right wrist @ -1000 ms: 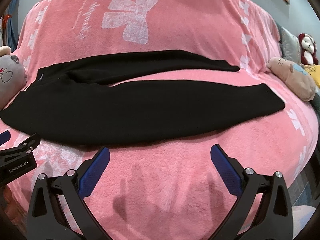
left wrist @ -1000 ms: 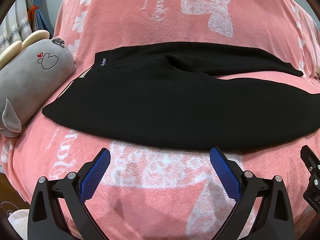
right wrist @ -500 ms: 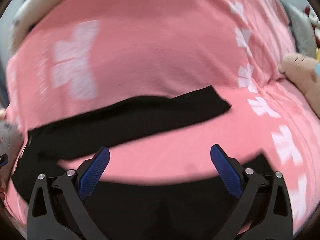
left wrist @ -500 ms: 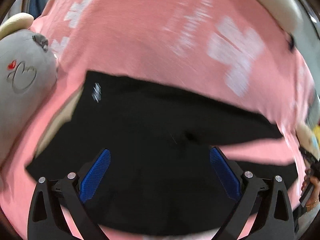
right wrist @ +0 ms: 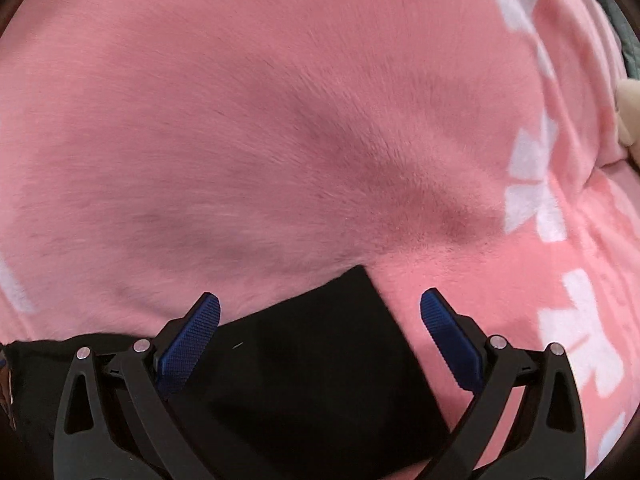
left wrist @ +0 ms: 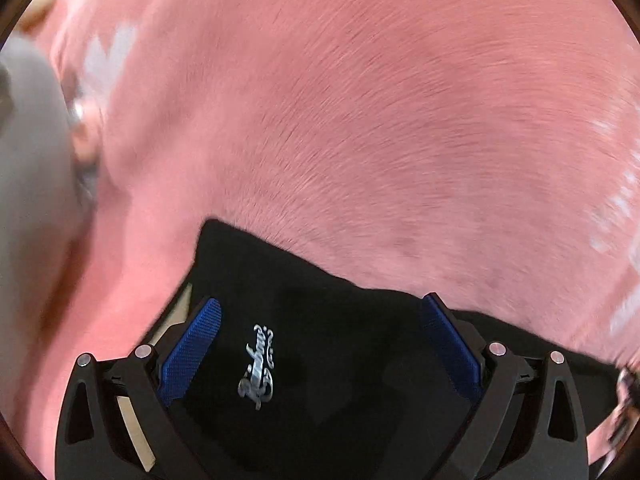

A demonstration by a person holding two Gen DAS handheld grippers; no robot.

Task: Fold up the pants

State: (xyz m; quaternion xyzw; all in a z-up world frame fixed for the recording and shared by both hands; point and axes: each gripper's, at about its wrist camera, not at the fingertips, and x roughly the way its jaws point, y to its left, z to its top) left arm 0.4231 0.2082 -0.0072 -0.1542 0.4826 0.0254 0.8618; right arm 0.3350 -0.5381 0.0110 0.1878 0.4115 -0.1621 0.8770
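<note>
Black pants lie flat on a pink fleece blanket. In the left wrist view the waistband corner of the pants, with a small silver script logo, sits between the blue pads of my left gripper, which is open just above the cloth. In the right wrist view the far leg's hem end lies between the pads of my right gripper, also open. Neither gripper has cloth pinched. The rest of the pants is hidden below the frames.
The pink blanket with white bow prints covers the bed all around. A grey plush toy lies at the left edge in the left wrist view; a beige plush shows at the right edge of the right wrist view.
Both grippers have moved forward and down over the pants: the left onto the far waistband corner, the right onto the far leg's hem. Both stayed open.
</note>
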